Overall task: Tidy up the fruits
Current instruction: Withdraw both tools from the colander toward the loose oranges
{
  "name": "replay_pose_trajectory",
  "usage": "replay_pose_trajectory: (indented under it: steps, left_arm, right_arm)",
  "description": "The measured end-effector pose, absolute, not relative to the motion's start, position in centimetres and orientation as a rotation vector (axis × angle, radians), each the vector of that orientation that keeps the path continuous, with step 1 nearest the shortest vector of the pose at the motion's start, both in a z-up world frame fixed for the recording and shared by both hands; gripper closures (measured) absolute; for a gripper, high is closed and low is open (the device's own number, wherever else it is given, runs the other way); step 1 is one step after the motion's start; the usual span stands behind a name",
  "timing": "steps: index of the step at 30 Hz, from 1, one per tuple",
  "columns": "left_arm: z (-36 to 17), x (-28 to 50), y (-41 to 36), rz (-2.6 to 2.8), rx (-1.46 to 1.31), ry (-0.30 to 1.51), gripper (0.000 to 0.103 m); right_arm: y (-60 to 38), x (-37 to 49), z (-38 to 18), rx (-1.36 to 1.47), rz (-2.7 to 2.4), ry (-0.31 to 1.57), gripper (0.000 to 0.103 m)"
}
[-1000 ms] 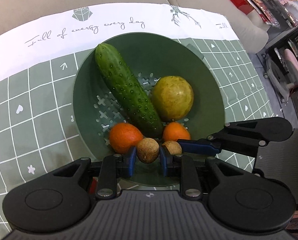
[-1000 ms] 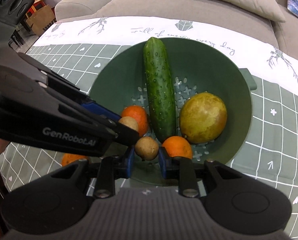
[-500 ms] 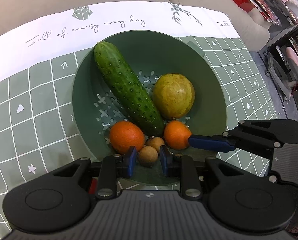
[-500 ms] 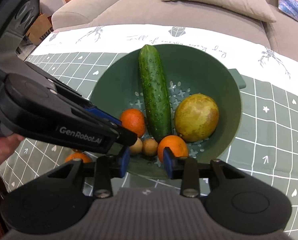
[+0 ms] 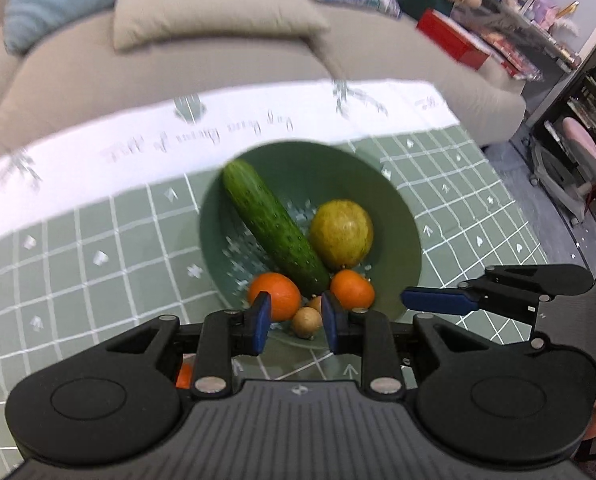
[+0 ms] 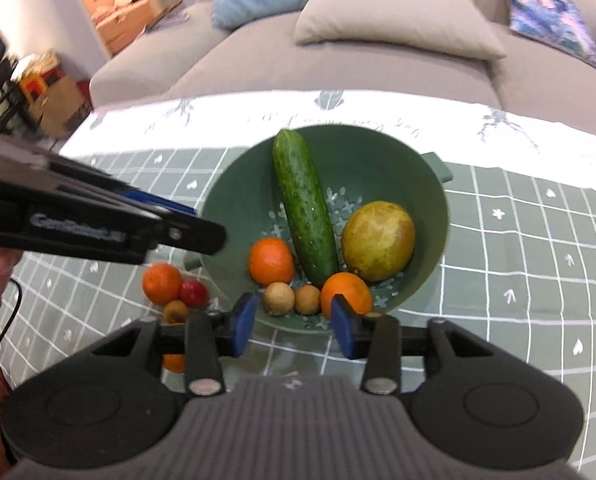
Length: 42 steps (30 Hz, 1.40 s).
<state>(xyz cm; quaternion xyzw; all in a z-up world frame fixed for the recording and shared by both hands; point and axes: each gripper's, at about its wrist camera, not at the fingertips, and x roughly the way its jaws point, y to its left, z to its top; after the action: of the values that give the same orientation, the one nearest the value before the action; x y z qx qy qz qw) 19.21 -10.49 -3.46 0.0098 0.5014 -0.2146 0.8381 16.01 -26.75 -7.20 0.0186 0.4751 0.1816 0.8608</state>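
Note:
A green colander (image 6: 381,152) (image 5: 401,236) on the checked tablecloth holds a cucumber (image 6: 303,208) (image 5: 274,224), a yellow-green round fruit (image 6: 377,240) (image 5: 341,232), two oranges (image 6: 271,261) (image 6: 345,289) and two small brown fruits (image 6: 278,298) (image 6: 307,299). My left gripper (image 5: 294,322) is open and empty, above the colander's near rim. My right gripper (image 6: 293,322) is open and empty, also back from the near rim. Loose on the cloth to the left lie an orange (image 6: 162,283), a red fruit (image 6: 194,293) and a brown fruit (image 6: 176,310).
A grey sofa (image 6: 337,56) with cushions runs along the far side of the table. The left gripper's body (image 6: 98,224) crosses the left of the right wrist view. Shelves and a chair (image 5: 577,160) stand to the right.
Both grippers have let go of their small brown fruits, which now lie in the colander. Both have opened wide and pulled up and back from the colander.

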Motion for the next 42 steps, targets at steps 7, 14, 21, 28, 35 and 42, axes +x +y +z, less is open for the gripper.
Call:
replay_pose_trajectory:
  steps: [7, 14, 21, 28, 35, 42]
  left_arm:
    - [-1.9, 14.6, -8.2, -0.374, 0.085, 0.928, 0.072]
    - [-2.8, 10.5, -5.6, -0.324, 0.100, 0.894, 0.072]
    - [-4.4, 7.5, -3.3, -0.271, 0.099, 0.896, 0.072]
    - [-6.4, 6.5, -1.2, -0.245, 0.060, 0.930, 0.072]
    - [-7.9, 6.7, -0.5, -0.236, 0.033, 0.959, 0.072]
    - [-8.7, 7.8, -0.1, -0.241, 0.006, 0.970, 0.072]
  right_arm:
    - [-26.4, 11.8, -6.1, 0.115, 0.302, 0.898, 0.058]
    - [-24.9, 8.4, -6.8, 0.123, 0.270, 0.851, 0.057]
    - [-22.8, 6.3, -8.5, 0.119, 0.292, 0.888, 0.057]
    - [-20.2, 5.4, -10.5, 0.076, 0.351, 0.931, 0.057]
    - [-18.7, 6.1, -11.5, 0.046, 0.366, 0.946, 0.057]
    - [-17.0, 7.6, -12.3, -0.028, 0.371, 0.941, 0.056]
